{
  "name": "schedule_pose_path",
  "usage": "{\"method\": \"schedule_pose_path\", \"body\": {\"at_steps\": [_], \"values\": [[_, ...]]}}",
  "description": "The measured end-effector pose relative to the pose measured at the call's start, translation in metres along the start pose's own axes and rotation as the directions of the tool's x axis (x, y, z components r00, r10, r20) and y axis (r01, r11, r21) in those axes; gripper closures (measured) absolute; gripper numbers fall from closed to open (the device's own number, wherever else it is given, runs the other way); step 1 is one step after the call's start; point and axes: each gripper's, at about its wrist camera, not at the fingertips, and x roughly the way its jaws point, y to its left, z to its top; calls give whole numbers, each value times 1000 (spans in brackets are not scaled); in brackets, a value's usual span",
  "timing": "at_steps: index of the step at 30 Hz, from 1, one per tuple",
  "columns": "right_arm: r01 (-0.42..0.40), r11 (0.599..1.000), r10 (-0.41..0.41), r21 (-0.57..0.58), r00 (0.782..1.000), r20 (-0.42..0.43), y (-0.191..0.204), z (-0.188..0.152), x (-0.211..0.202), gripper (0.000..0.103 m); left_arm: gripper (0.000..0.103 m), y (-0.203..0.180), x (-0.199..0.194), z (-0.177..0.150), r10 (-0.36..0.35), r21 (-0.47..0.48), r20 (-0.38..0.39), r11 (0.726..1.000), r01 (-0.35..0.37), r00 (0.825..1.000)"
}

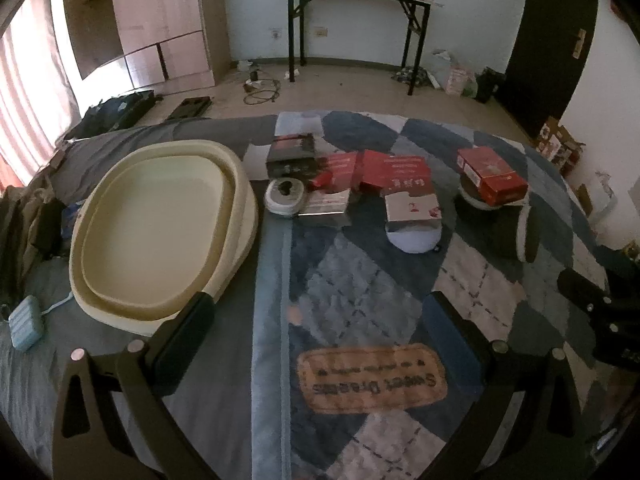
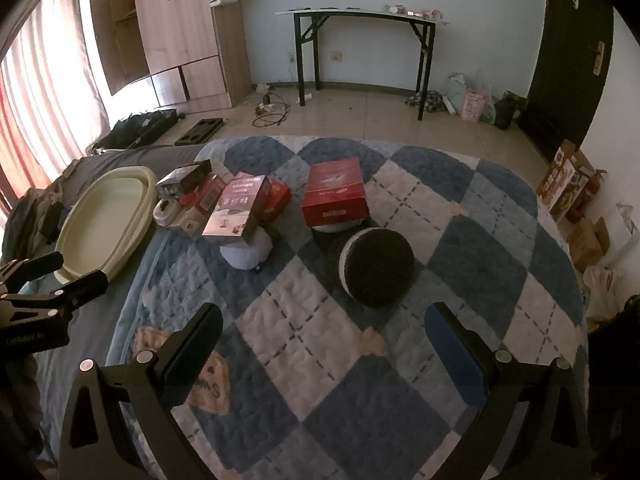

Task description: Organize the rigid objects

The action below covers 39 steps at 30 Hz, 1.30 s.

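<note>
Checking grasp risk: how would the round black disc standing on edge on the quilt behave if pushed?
The disc stands on its rim, so it would probably roll or topple flat. The soft quilt may slow it. It looks rigid; weight unclear.

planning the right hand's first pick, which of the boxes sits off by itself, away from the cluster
The red box resting on a white round object, just behind the dark disc; the other boxes crowd together beside the cream basin.

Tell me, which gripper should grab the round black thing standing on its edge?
Probably the right. The round black disc stands just ahead of the right gripper, between its open fingers' line of sight. From the left gripper, open too, it sits far off to the side, behind the red box.
</note>
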Motion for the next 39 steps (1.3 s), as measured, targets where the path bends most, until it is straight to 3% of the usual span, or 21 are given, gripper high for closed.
{"method": "schedule_pose_path", "body": {"at_steps": [5, 19, 25, 31, 39], "values": [[-2, 1000, 2, -7, 1000, 10, 1, 1, -2, 0, 0, 2, 2, -2, 2, -1, -7, 1000, -2, 1000], [-6, 1000, 6, -8, 1000, -2, 5, 0, 1, 0, 0, 0, -6, -2, -75, -19, 12, 997, 76, 997], [-4, 1000, 4, -8, 1000, -1, 5, 0, 1, 0, 0, 0, -7, -2, -68, -18, 13, 997, 68, 998], [-6, 1000, 6, -10, 1000, -3, 5, -1, 1, 0, 0, 6, -9, -1, -121, -58, 28, 991, 123, 992], [-6, 1000, 6, -11, 1000, -4, 4, -2, 1, 0, 0, 1, -9, -1, -114, -36, 35, 993, 115, 993]]}}
